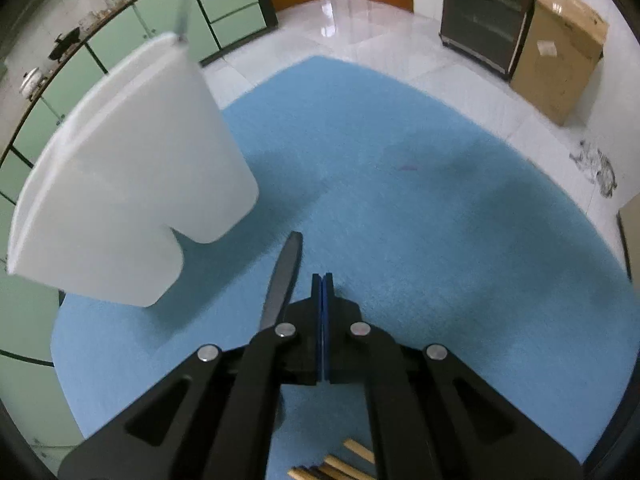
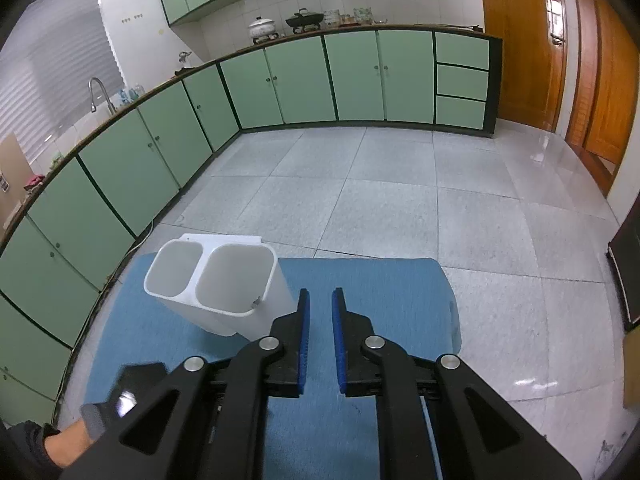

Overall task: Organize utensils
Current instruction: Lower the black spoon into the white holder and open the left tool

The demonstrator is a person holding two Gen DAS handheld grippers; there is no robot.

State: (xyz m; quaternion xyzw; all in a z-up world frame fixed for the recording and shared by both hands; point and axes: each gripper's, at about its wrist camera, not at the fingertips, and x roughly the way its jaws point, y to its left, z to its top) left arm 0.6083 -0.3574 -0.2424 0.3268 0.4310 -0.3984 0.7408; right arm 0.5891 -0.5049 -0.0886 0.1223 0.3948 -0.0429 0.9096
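Left gripper (image 1: 322,280) has its blue-padded fingers (image 1: 327,292) pressed flat together with nothing caught between them. Just to the left of those fingers a dark grey tapered handle (image 1: 282,280) lies on the blue felt mat (image 1: 420,208), pointing up toward the white plastic two-compartment utensil holder (image 1: 132,176), which stands on the mat further left and back from the fingers. Something thin and grey pokes up out of the holder's top edge (image 1: 183,20), too blurred to say what it is. Right under the left gripper's body, a few light wooden sticks (image 1: 340,466) peek out at the bottom edge, probably chopsticks.

Right gripper (image 2: 320,300) is hanging over the same mat with a narrow gap between its blue pads (image 2: 304,340), nothing in it. The holder (image 2: 212,284) sits just left of and beyond its fingertips, both compartments looking empty from here apart from a small grey bit at the rim. A gloved hand (image 2: 94,420) shows at the lower left of that view.
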